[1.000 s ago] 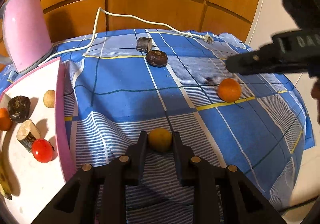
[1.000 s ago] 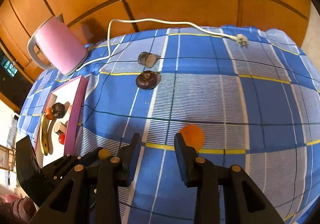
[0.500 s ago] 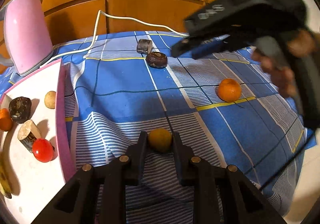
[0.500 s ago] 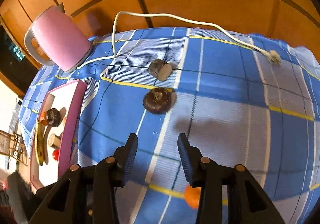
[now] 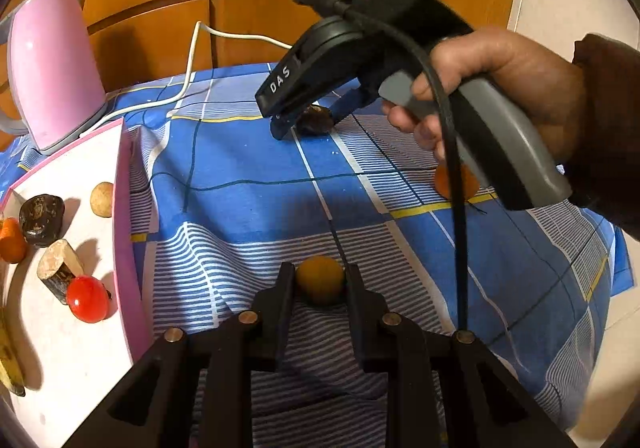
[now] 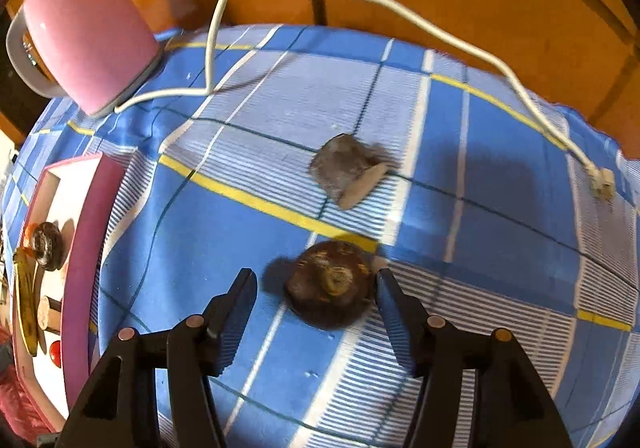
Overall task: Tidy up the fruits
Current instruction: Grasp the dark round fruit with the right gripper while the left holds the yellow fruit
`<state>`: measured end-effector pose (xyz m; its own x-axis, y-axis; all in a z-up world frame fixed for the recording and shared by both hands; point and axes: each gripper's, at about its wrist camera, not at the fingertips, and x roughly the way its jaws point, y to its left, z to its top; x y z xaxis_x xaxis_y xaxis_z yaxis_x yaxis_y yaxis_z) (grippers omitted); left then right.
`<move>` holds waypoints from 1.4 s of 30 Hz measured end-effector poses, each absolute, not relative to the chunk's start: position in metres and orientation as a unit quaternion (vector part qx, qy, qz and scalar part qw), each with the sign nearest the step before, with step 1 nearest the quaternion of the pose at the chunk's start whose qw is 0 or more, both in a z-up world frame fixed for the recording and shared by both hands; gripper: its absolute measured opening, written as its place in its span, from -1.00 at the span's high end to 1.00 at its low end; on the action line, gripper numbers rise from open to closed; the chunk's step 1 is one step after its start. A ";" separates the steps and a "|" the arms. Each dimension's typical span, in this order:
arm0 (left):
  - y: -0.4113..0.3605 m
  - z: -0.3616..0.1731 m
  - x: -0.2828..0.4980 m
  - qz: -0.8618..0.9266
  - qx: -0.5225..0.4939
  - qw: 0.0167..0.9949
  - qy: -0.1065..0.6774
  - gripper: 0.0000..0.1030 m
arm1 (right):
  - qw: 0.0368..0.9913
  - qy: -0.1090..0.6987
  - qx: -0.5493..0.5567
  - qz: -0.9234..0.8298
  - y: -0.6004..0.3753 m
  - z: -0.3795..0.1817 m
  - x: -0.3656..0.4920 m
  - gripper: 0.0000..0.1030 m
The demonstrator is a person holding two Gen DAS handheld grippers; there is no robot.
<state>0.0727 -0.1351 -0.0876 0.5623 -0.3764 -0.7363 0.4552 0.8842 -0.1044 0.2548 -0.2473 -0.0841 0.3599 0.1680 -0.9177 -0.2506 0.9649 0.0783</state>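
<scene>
While the right gripper (image 6: 316, 288) stands wide around the dark brown fruit (image 6: 329, 290), which touches only its right-hand finger, the left gripper (image 5: 320, 280) pinches the yellow fruit (image 5: 320, 279) on the cloth. Beyond, the holding hand half hides an orange (image 5: 456, 181). Left of the jaws, the pink tray (image 5: 124, 215) holds a tomato (image 5: 88, 299), a cut-off banana (image 5: 8, 360) and other fruits.

The right gripper (image 6: 316, 288) stands open around a dark brown round fruit (image 6: 330, 286) on the blue checked tablecloth (image 6: 224, 248). Farther off lies a cut brown chunk (image 6: 346, 169). At far left stands a pink kettle (image 6: 86, 33); the pink-rimmed tray (image 6: 82, 248) sits near left.
</scene>
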 end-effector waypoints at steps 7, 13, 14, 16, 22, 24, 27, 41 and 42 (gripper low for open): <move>-0.136 -0.087 0.072 -0.234 0.050 0.883 0.403 0.51 | 0.826 0.544 -0.048 0.139 -0.248 -0.078 0.230 0.14; -0.135 -0.086 0.072 -0.235 0.045 0.882 0.406 0.52 | 0.810 0.558 -0.069 0.167 -0.246 -0.076 0.174 0.14; -0.135 -0.086 0.072 -0.235 0.042 0.881 0.408 0.52 | 0.809 0.559 -0.074 0.166 -0.242 -0.078 0.166 0.14; -0.133 -0.084 0.073 -0.237 0.036 0.880 0.411 0.52 | 0.809 0.558 -0.079 0.167 -0.241 -0.081 0.155 0.13; -0.130 -0.074 0.070 -0.238 0.033 0.882 0.406 0.52 | 0.821 0.546 -0.055 0.160 -0.250 -0.085 0.148 0.14; -0.128 -0.068 0.067 -0.241 0.029 0.883 0.402 0.52 | 0.823 0.542 -0.050 0.161 -0.253 -0.086 0.146 0.13; -0.126 -0.061 0.063 -0.240 0.029 0.885 0.399 0.52 | 0.824 0.540 -0.038 0.166 -0.258 -0.087 0.145 0.13; -0.074 -0.017 0.048 -0.200 -0.022 0.901 0.384 0.52 | 0.830 0.535 -0.053 0.148 -0.252 -0.088 0.142 0.12; -0.067 -0.014 0.046 -0.194 -0.024 0.903 0.382 0.52 | 0.830 0.535 -0.054 0.147 -0.251 -0.088 0.142 0.12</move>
<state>0.0459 -0.0665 -0.0139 0.6337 -0.3683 -0.6802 0.3310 0.9239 -0.1919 0.1418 -0.2512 -0.0878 0.3849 0.1877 -0.9037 -0.3022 0.9508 0.0687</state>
